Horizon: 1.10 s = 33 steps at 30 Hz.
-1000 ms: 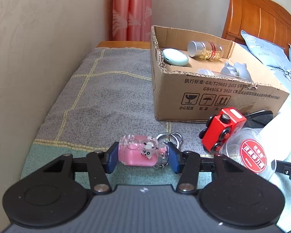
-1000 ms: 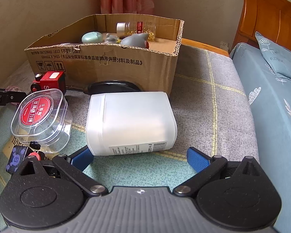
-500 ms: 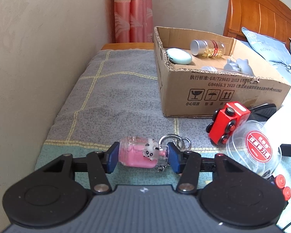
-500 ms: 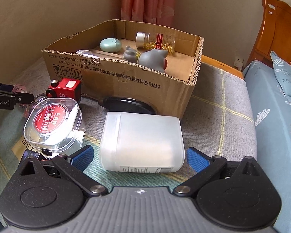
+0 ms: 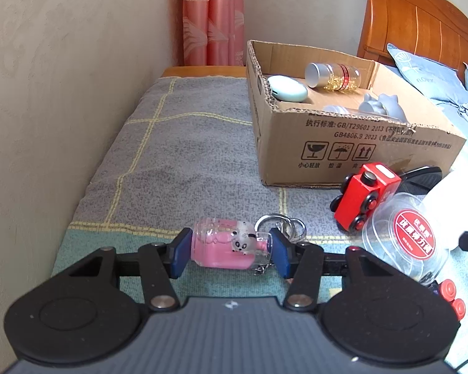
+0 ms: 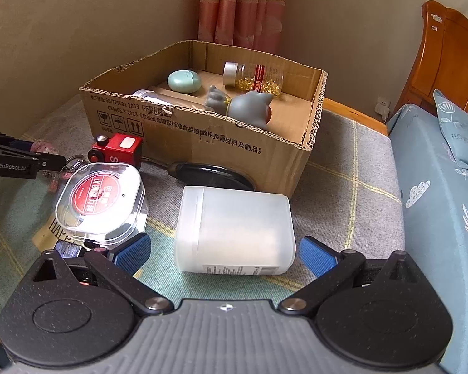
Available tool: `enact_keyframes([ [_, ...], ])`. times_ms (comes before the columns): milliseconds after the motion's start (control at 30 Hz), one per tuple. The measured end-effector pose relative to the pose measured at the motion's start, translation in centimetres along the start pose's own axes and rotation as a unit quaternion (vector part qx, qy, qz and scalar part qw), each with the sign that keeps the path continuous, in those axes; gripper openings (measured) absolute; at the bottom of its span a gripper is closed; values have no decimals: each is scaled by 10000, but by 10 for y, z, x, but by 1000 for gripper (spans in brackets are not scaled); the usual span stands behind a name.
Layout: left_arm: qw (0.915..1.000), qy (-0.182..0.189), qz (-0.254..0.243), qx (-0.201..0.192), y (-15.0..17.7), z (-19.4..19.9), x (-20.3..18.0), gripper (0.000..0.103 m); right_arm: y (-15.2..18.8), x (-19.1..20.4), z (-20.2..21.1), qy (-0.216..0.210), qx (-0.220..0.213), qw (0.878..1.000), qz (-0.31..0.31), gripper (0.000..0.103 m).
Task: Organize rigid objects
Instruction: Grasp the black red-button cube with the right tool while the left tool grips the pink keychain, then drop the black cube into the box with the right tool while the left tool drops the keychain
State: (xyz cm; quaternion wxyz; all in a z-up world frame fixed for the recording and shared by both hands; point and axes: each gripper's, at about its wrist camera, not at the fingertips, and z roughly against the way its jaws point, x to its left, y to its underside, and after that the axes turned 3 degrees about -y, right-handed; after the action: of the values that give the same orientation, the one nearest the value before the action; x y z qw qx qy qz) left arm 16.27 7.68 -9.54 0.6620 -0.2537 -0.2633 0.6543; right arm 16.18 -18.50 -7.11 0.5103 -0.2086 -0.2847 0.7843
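My left gripper (image 5: 229,251) is shut on a small pink bottle keychain (image 5: 226,247) with a panda figure and metal rings, held above the blanket. My right gripper (image 6: 224,254) is open, its blue pads on either side of a frosted white plastic container (image 6: 234,227) lying on its side, not touching it. An open cardboard box (image 5: 358,146) stands ahead; it shows in the right wrist view (image 6: 234,137) too. A red toy train (image 5: 366,194) and a clear round case with a red label (image 6: 101,199) lie in front of the box.
The box holds a mint oval case (image 6: 184,81), a capsule bottle (image 6: 254,78) and a grey animal figure (image 6: 243,106). A black object (image 6: 212,173) lies against the box front. A wall runs along the left (image 5: 62,93). A wooden headboard (image 5: 421,21) and blue pillows are right.
Both grippers have risen, and the views now look down more into the box. The left gripper still holds the pink keychain. The right gripper stayed open around the white container.
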Motion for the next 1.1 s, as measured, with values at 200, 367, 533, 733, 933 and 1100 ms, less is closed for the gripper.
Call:
enact_keyframes([
  [200,10000,28,-27,-6,1,1,1,52,9,13,23,-433,126,9989,145,103],
  [367,10000,26,-55,-37,2,1,1,52,22,41,32,-1025,258,9931,500,101],
  [533,10000,49,-40,-62,3,2,2,53,26,78,20,-1223,413,9873,922,86],
  [733,10000,51,-56,-62,3,3,2,53,26,106,3,-1385,494,9817,1210,78],
  [933,9999,43,-67,-116,6,5,3,53,21,110,-4,-1308,419,9840,1137,77],
  [1100,9999,1,-115,-118,6,3,3,59,18,107,-8,-1224,392,9863,1033,68],
])
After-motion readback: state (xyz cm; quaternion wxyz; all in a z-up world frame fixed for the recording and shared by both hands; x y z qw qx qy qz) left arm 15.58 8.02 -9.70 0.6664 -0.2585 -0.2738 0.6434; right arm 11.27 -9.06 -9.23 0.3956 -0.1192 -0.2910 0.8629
